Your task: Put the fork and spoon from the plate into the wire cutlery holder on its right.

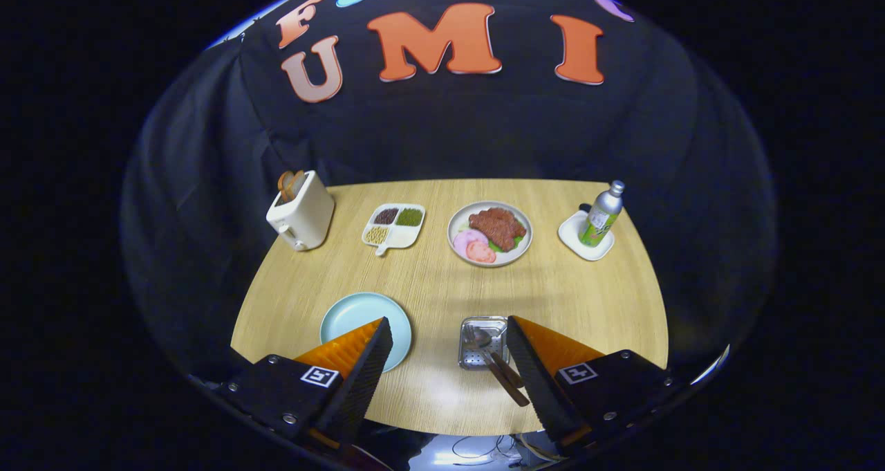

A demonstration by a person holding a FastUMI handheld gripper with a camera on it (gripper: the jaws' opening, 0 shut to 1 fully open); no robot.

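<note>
Two utensils point(499, 368) in the holder point(482, 342) sit half-hidden behind the empty, wide-spread tongs point(449, 336).

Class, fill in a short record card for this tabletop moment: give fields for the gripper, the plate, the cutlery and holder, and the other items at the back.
hand-held gripper: open, fingers spread, holding nothing
light blue plate: bare, behind one finger
metal cutlery holder: right of the plate, beside the other finger
cutlery: wooden-handled pieces lying in holder, handles sticking out
back row: toaster, divided dish, plate of food, bottle on white coaster
</note>
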